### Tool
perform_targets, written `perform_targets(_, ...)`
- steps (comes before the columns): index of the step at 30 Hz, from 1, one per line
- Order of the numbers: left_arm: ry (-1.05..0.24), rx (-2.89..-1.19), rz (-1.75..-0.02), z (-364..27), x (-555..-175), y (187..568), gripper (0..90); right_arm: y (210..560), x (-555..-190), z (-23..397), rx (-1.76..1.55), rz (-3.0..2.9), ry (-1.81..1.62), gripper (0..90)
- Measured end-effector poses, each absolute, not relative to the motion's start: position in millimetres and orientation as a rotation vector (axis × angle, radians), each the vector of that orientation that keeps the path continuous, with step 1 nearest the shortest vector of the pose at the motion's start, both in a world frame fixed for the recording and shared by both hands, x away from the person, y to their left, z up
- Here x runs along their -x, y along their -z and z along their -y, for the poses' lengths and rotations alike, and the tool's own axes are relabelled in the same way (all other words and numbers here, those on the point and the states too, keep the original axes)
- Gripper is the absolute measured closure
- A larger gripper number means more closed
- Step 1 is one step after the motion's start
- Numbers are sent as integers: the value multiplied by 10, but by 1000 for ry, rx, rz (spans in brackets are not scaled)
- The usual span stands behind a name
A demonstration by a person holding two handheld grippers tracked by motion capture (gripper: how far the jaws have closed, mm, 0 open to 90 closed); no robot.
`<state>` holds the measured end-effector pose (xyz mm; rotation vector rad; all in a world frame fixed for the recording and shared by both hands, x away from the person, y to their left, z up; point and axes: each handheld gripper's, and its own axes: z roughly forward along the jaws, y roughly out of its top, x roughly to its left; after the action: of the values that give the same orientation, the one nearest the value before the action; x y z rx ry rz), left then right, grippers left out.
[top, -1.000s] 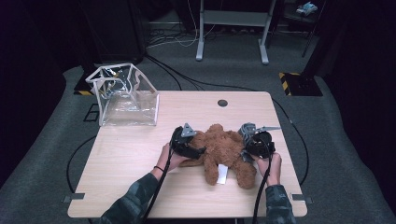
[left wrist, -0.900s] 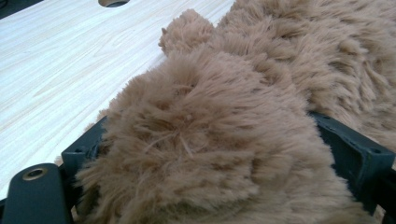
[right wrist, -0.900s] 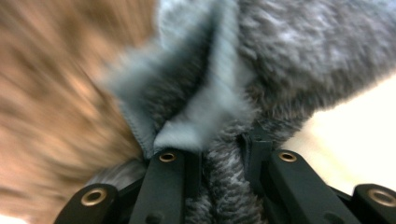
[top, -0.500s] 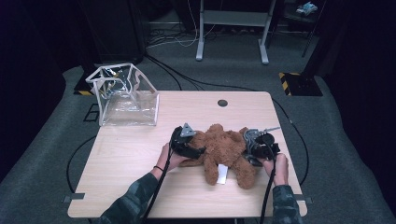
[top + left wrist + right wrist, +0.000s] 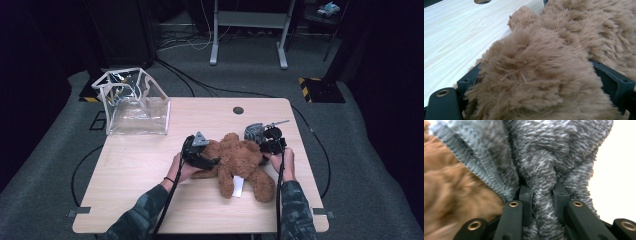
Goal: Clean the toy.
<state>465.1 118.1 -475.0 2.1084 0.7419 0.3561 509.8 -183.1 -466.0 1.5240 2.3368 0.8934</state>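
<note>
Lying on the light wood bench, the brown teddy bear sits between the two tools, its long axis running from the left tool diagonally toward the near right corner, legs pointing toward the person. Left tool: jaws spread wide around a bulky furry part of the bear, clamped on it. Right tool: jaws nearly together, pinching a fold of grey fleece garment at the bear's far right side. Clear plastic bag stands at the bench's far left corner, well apart.
</note>
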Motion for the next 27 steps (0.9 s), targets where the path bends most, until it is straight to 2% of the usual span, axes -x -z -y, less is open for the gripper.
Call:
perform_targets(10,-362,-2115,-732,-1179,-4646,4753,127,4647,-5083,1941,-1615,-2217,-800,762)
perform_targets(15,-362,-2114,-734,-1179,-4647,4754,126,4632,-5102,2050,-1668,-2074,-588,759)
perform_targets(19,-360,-2113,-736,-1183,-4650,4755,127,4500,-5005,2104,-1666,-2075,-837,757)
perform_targets(21,-359,-2108,-736,-1180,-4652,4759,127,4428,-4962,2025,-1626,-2135,-968,756)
perform_targets(24,-366,-2118,-737,-1181,-4645,4752,126,4457,-4980,1852,-1549,-2252,-903,757)
perform_targets(27,-362,-2119,-740,-1187,-4645,4750,126,4679,-5047,1743,-1518,-2324,-807,764)
